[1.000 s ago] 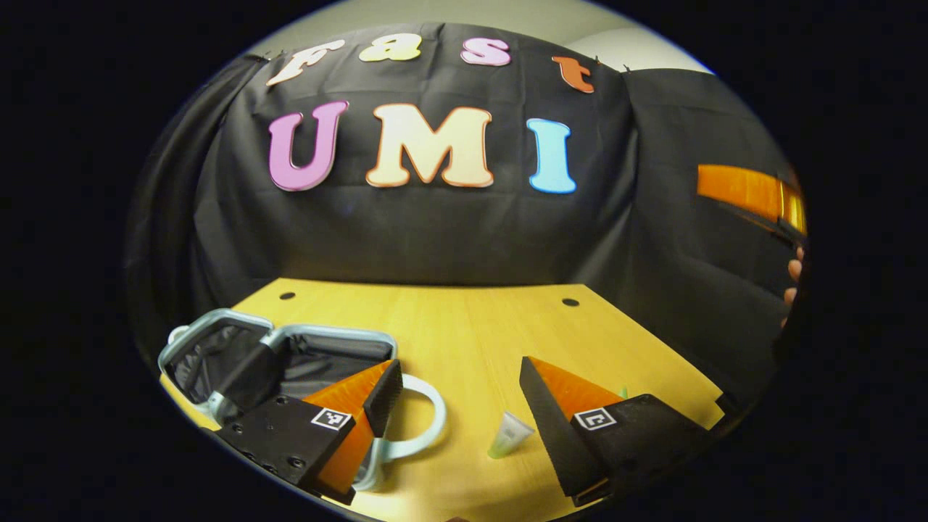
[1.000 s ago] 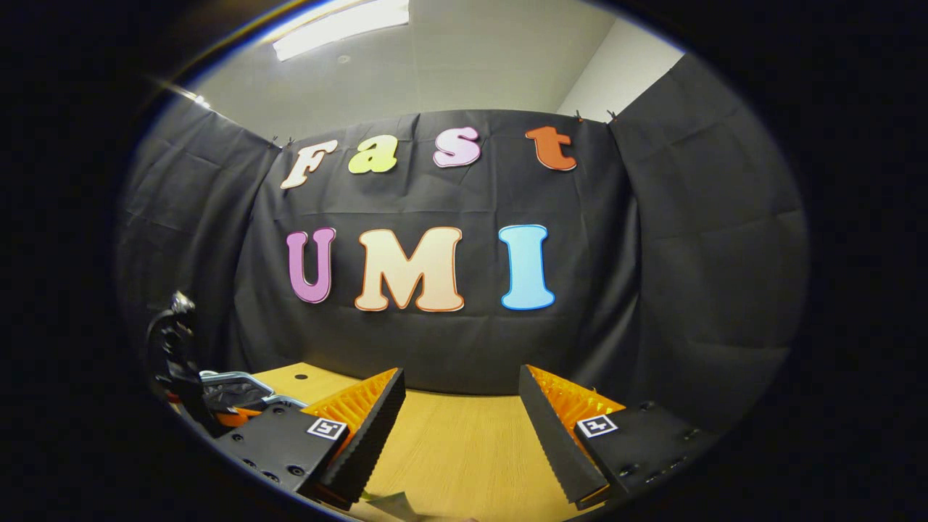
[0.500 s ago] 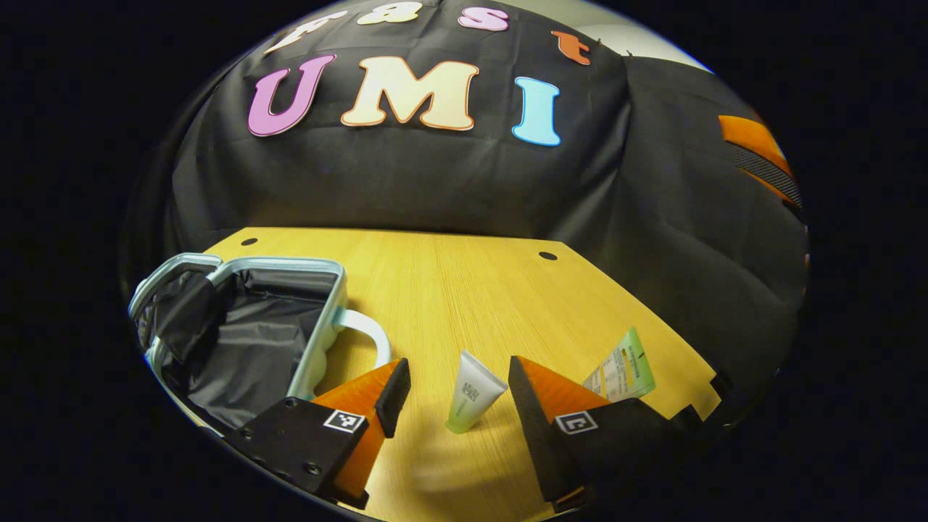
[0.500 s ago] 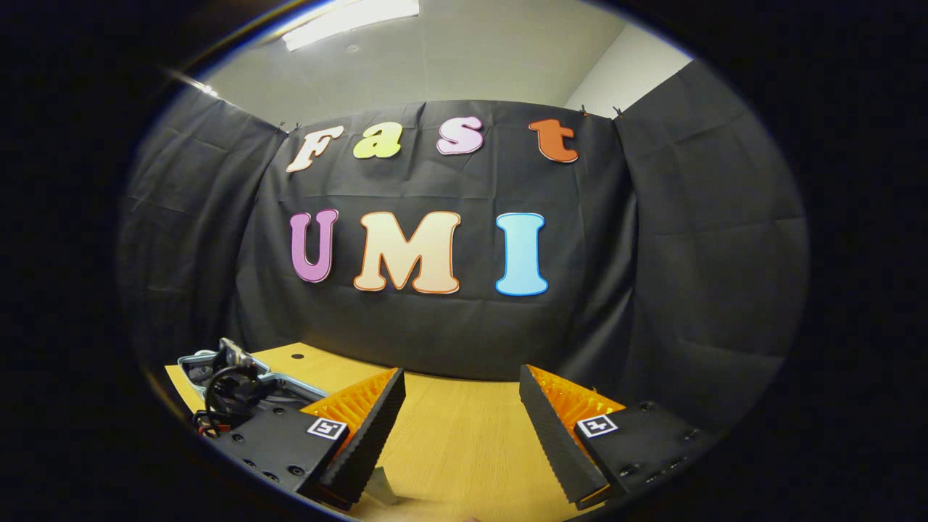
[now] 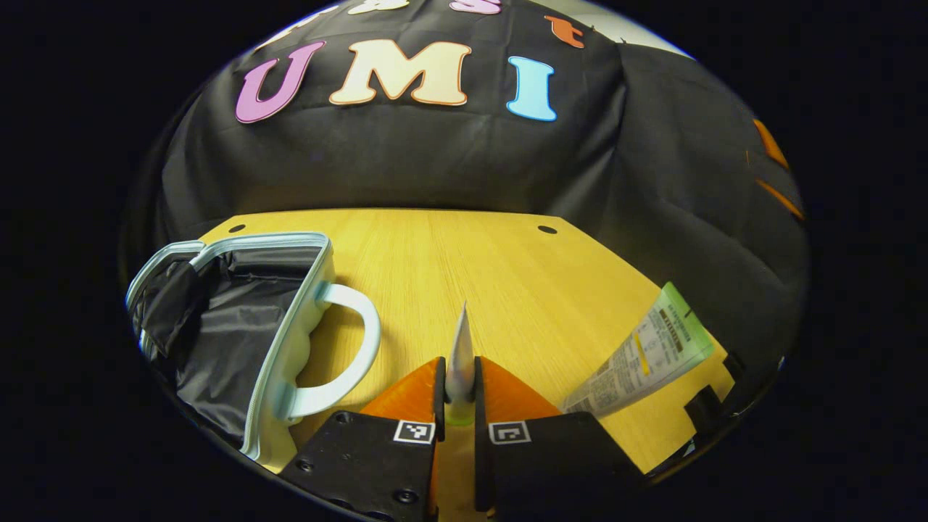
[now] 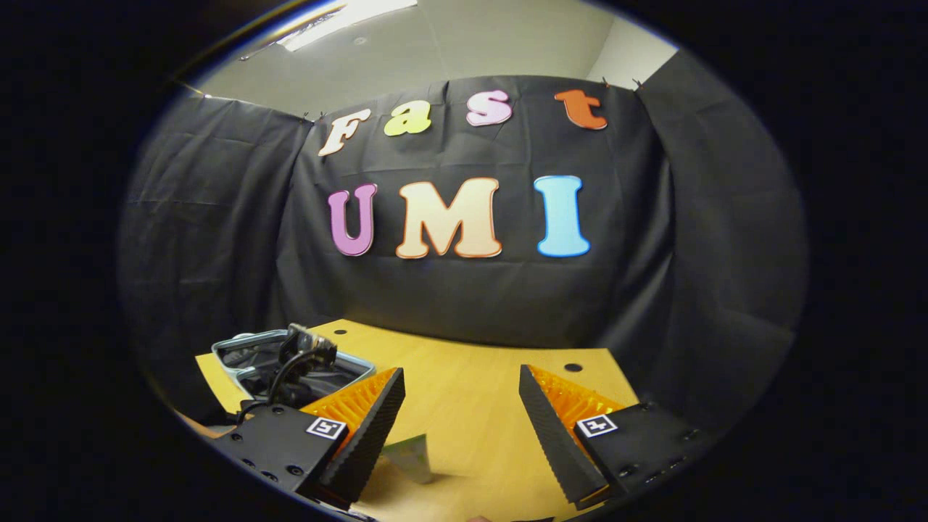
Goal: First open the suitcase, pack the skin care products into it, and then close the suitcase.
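Observation:
In the left gripper view my left gripper (image 5: 458, 388) is shut on a small white tube (image 5: 460, 355) with a green cap; the tube stands upright between the orange fingers. The open pale-blue suitcase (image 5: 293, 341) with its black lining lies at the left, handle toward the tube. A larger green-and-white tube (image 5: 641, 355) lies flat at the right. In the right gripper view my right gripper (image 6: 460, 428) is open above the table, with a tube's end (image 6: 409, 457) low beside its left finger. The suitcase (image 6: 254, 355) is far left there, with the left gripper's body and cable (image 6: 297, 359) in front of it.
The wooden table (image 5: 471, 268) has two small holes near its far edge. Black cloth walls close in the back and the right side. The table's right edge runs just past the larger tube.
The left gripper came down and closed on the small tube, which was free between its open fingers half a second ago. The right gripper's view tilted down and turned left, staying open.

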Available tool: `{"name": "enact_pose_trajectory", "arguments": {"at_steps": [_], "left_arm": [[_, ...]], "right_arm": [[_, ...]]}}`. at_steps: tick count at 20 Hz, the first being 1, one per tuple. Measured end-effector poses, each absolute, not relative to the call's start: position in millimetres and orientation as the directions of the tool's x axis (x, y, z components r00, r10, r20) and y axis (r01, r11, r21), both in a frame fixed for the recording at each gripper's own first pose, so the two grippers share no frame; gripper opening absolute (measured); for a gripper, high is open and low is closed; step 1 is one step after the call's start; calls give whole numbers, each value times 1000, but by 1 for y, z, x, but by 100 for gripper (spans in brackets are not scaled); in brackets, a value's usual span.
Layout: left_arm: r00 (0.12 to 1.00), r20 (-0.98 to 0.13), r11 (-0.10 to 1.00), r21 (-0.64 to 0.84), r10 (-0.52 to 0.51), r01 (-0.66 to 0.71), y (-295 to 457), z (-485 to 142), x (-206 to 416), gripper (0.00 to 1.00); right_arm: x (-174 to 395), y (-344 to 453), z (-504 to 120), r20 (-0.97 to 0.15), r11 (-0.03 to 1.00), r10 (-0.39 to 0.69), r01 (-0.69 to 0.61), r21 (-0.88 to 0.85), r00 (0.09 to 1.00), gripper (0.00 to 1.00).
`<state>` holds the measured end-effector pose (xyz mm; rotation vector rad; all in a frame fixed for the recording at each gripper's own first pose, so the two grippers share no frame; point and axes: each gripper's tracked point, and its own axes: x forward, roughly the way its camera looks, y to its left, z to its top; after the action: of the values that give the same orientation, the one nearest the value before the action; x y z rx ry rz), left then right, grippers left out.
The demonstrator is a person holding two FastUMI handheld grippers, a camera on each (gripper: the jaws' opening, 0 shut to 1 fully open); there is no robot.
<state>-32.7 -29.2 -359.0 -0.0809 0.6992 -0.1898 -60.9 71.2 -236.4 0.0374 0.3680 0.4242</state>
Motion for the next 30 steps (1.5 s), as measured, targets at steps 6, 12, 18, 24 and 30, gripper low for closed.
{"name": "enact_pose_trajectory", "arguments": {"at_steps": [6,12,18,24,30], "left_arm": [[779,-596,981,-112,-196,161,-11,-291,-17,13],[823,-551,990,-98,-138,101,26,-234,-8,12],[822,-568,999,-36,-46,31,65,-225,-18,12],[756,-650,997,51,80,-62,129,-238,-27,13],[626,-777,997,41,71,-63,186,-288,-31,13]], "right_arm": [[-95,96,-307,-451,884,453,-454,114,769,100],[-124,112,-396,-583,873,445,-474,115,679,99],[-116,129,-440,-646,870,467,-446,213,604,87],[-96,129,-430,-653,880,450,-428,206,610,43],[-62,155,-396,-607,900,418,-400,173,676,19]]}}
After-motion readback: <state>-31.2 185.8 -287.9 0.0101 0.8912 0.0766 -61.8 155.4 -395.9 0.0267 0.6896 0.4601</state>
